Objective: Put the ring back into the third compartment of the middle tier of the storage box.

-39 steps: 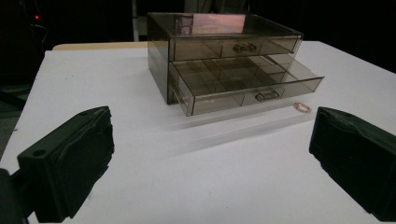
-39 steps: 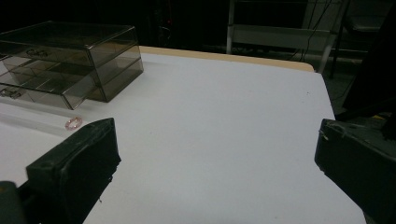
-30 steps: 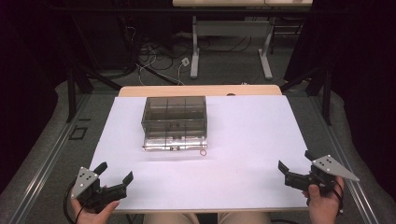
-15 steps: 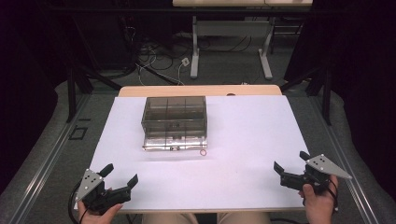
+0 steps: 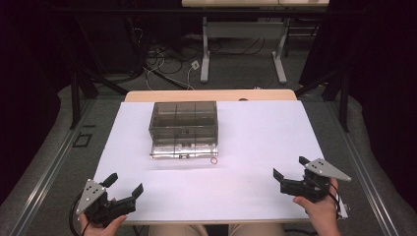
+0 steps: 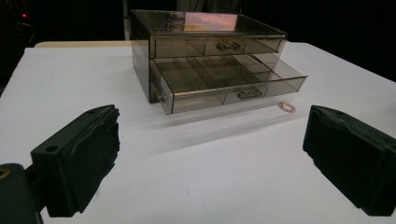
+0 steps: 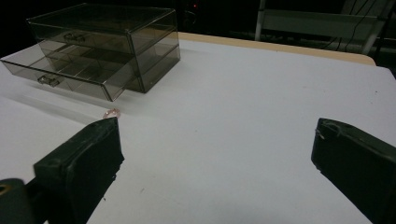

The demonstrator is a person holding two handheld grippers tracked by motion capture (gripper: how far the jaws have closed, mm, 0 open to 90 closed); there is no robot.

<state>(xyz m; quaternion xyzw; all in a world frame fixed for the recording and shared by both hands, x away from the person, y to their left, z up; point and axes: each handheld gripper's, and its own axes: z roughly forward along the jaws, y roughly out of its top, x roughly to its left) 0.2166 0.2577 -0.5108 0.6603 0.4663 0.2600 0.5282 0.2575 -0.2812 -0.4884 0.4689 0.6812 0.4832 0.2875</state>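
Observation:
A smoky clear plastic drawer box (image 5: 183, 127) stands at the middle of the white table (image 5: 255, 137). Its lower drawer (image 6: 224, 83) is pulled out toward me and shows several small compartments; the upper drawer (image 6: 219, 45) is pushed in. A small pinkish ring (image 5: 213, 160) lies on the table just off the open drawer's right front corner (image 6: 286, 108) (image 7: 111, 113). My left gripper (image 5: 123, 186) rests at the near left corner, open and holding nothing. My right gripper (image 5: 291, 169) sits at the near right edge, also open with nothing between its jaws.
A tan strip of tabletop (image 5: 211, 94) shows behind the white sheet. Beyond the table are desk legs (image 5: 205, 54) and loose cables (image 5: 162, 56) on the floor. Dark frame posts (image 5: 76, 83) stand at both sides.
Both grippers have slid a little toward me and inward along the near edge. The box and the ring have not moved.

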